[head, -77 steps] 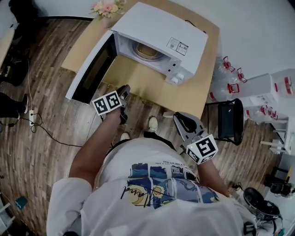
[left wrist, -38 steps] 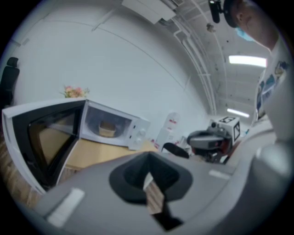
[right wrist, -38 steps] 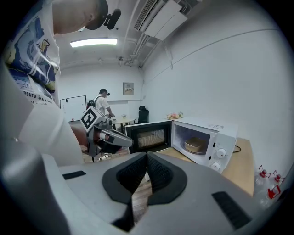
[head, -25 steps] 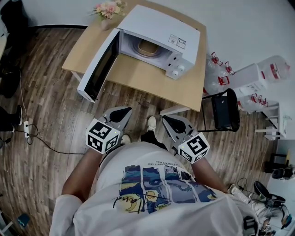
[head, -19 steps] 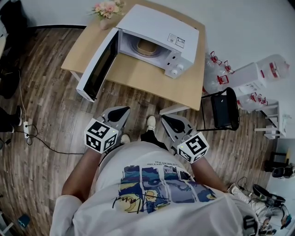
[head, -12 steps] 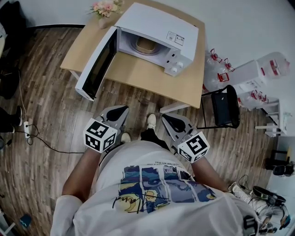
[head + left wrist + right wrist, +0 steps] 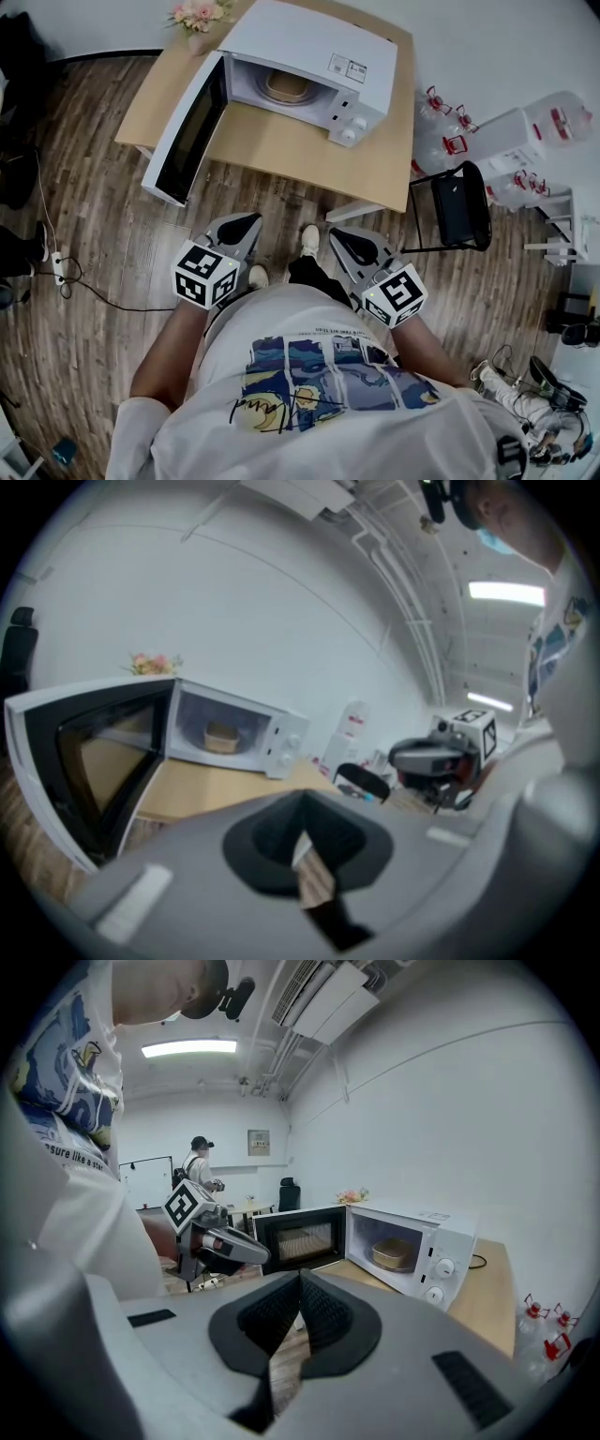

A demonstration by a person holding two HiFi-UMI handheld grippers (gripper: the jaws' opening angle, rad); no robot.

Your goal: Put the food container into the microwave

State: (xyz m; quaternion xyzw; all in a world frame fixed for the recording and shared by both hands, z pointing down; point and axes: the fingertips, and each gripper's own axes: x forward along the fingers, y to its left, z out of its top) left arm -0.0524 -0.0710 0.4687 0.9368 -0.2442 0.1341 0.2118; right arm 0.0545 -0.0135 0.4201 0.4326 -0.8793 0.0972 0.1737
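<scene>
Wooden floor (image 7: 94, 234) lay around the desk (image 7: 309, 159), where the microwave (image 7: 309, 47) stood with its door (image 7: 183, 131) open and the food container (image 7: 284, 86) inside, so the left gripper (image 7: 249, 221) and the right gripper (image 7: 337, 234) hung near the person's body, well apart from it, jaws pressed together on nothing.

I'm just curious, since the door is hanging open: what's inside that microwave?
A tan food container sits inside the microwave, near the middle, and the door is swung wide. What the container holds cannot be seen from these angles. The microwave's own walls cover the far corners.
</scene>
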